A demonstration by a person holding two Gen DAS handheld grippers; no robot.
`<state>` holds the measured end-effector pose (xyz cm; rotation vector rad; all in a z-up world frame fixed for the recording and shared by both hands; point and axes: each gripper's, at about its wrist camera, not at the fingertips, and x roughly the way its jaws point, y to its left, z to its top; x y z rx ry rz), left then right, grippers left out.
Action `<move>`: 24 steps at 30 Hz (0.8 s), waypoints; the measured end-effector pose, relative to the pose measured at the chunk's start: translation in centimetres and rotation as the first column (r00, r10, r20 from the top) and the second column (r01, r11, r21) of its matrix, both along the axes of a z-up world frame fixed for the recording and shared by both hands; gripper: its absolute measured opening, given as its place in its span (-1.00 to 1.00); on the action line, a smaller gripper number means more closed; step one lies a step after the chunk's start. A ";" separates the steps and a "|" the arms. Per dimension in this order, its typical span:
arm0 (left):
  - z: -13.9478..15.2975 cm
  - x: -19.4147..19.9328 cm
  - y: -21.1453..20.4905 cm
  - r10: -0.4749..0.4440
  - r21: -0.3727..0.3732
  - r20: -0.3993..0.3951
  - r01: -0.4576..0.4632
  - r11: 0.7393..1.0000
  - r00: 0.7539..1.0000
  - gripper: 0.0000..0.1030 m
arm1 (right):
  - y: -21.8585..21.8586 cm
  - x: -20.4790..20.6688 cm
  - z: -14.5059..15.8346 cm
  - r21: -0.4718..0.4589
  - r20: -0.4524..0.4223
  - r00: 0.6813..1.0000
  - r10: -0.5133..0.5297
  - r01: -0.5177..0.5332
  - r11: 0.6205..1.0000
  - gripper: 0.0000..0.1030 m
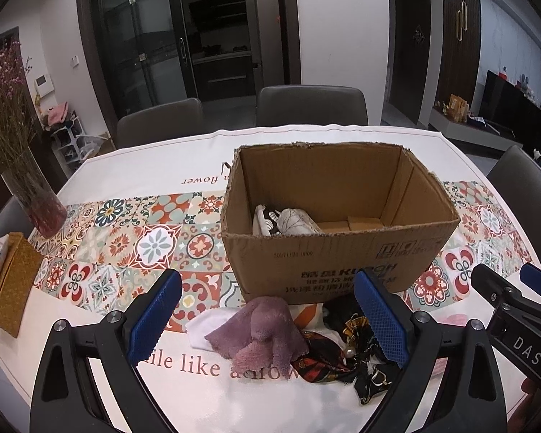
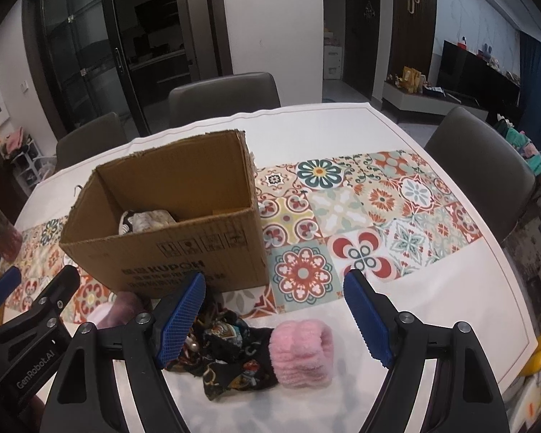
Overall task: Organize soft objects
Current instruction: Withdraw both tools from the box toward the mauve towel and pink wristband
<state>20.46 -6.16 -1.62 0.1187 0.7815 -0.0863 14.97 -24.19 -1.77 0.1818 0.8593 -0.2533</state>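
I am looking down along both tools at a small heap of soft things lying on the bench (image 1: 144, 166), just in front of the open brown cardboard box (image 1: 339, 252). My left tool (image 1: 270, 324) is standing wide open with nothing between its blue pads, and the crumpled mauve knitted cloth (image 1: 259, 332) is sitting almost squarely ahead of it, between the two fingers and a little below their tips, with its longer spread running across the gap rather than along it. My right tool (image 2: 274, 319) is also gaping wide and holding nothing; the fluffy pink fleece roll (image 2: 301, 351) is lying straight ahead of it and slightly toward its right finger, its long axis running across the opening. The dark patterned silky scarf (image 2: 234, 353) is bunched between the two soft pieces, pressing against the pink roll and tucking in behind the right tool's left finger. So I am judging that each tool is nearer its own item: left for the mauve cloth, right for the pink roll. The box is lying beyond both, further forward, with pale folded fabric (image 1: 288, 222) already resting inside it.
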 end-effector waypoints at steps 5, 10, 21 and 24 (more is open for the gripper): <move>-1.3 -0.4 -0.2 -0.001 0.011 -0.023 0.002 1.000 1.000 0.89 | -0.2 -0.3 -1.4 0.004 -0.028 1.000 -0.010 0.010 1.000 0.55; -2.6 -1.1 -0.3 -0.009 0.027 -0.036 0.010 1.000 0.999 0.89 | -0.5 -0.8 -2.9 0.005 -0.062 0.998 -0.014 0.015 1.000 0.55; -5.6 -2.3 -1.3 -0.030 0.040 -0.089 0.033 0.999 0.996 0.89 | -1.4 -2.0 -5.8 0.029 -0.132 0.991 -0.032 0.036 0.999 0.55; -6.1 -2.4 -1.3 -0.033 0.047 -0.095 0.037 0.998 0.995 0.89 | -1.3 -2.3 -6.5 0.036 -0.149 0.989 -0.025 0.031 0.999 0.55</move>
